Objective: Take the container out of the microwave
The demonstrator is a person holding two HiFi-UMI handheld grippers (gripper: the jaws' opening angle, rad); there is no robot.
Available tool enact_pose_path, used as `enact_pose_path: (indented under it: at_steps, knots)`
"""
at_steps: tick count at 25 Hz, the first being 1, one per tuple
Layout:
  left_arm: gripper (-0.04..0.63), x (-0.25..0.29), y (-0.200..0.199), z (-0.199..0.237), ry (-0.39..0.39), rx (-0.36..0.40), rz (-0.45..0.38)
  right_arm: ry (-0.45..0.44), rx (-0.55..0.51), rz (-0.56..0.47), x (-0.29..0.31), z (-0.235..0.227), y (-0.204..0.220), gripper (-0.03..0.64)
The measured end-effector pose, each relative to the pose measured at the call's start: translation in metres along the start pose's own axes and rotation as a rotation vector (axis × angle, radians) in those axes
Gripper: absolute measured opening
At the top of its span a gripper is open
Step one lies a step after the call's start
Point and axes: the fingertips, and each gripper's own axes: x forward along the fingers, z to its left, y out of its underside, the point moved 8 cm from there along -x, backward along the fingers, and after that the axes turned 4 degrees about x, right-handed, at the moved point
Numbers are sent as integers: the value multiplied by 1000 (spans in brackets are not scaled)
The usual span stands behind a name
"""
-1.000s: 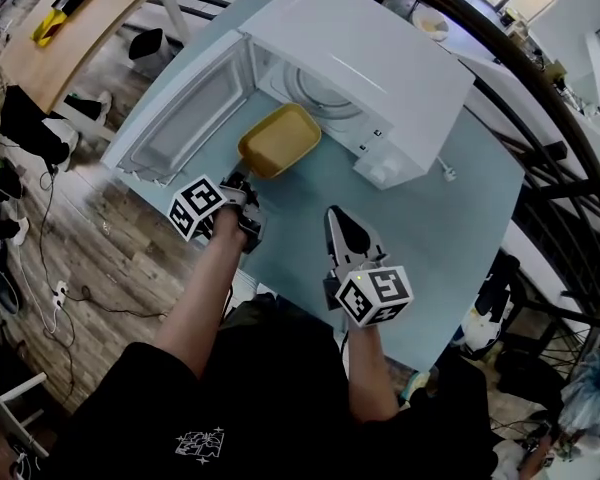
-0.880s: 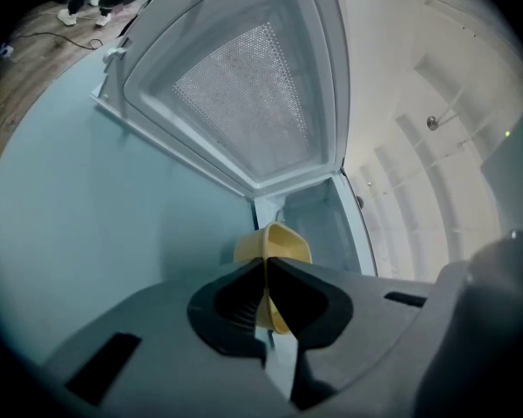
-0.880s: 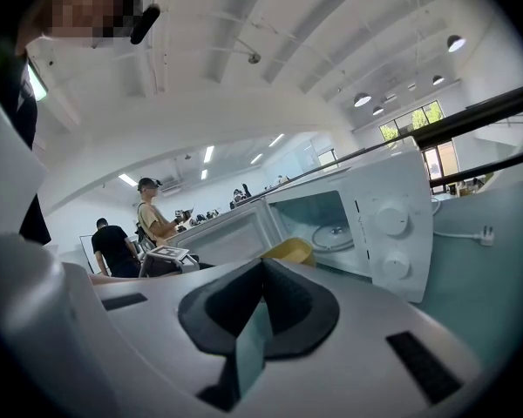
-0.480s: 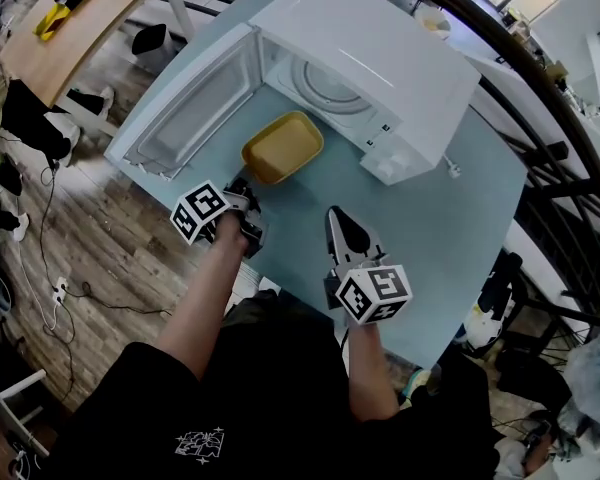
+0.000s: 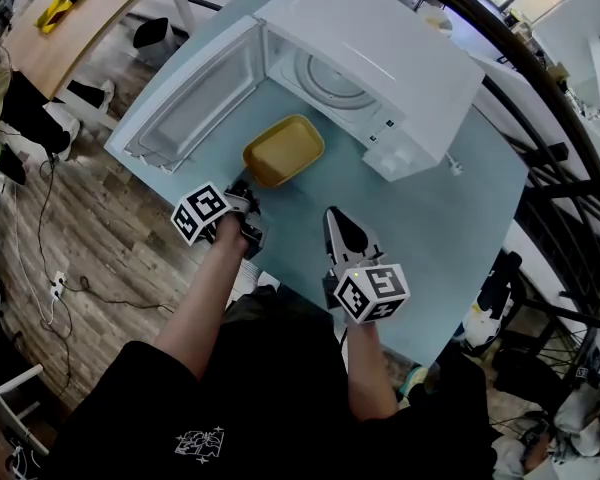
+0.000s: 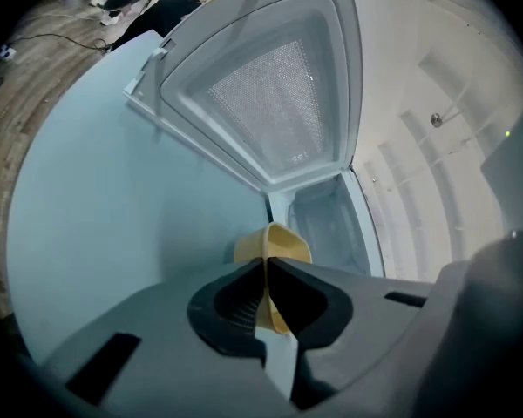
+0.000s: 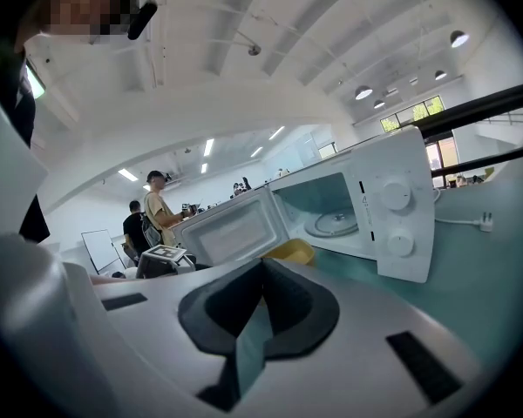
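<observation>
The right gripper [image 5: 331, 214] hovers over the pale blue table [image 5: 430, 218], its 2 jaws pressed together on nothing. Beside it, the left gripper [image 5: 246, 184] pinches the near rim of the yellow container [image 5: 285, 150], which is just outside the open microwave [image 5: 380, 58], beside its swung-out door [image 5: 195, 98].

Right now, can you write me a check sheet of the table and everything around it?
surface: teal table.
job's things: yellow container is outside the white microwave, in front of its open door.
clutter: nothing seen.
grippers: left gripper jaws shut on the container's rim; right gripper jaws shut, empty.
cables: microwave plug lying on the table; cords on the floor.
surroundings: wooden floor, wooden desk, black railing.
</observation>
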Motion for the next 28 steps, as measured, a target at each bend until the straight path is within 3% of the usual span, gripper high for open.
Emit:
enact_pose_path:
  at_steps: [28]
  knots:
    - [28, 3, 14, 23, -47, -7, 21, -10, -10, 77, 6, -6, 17, 6]
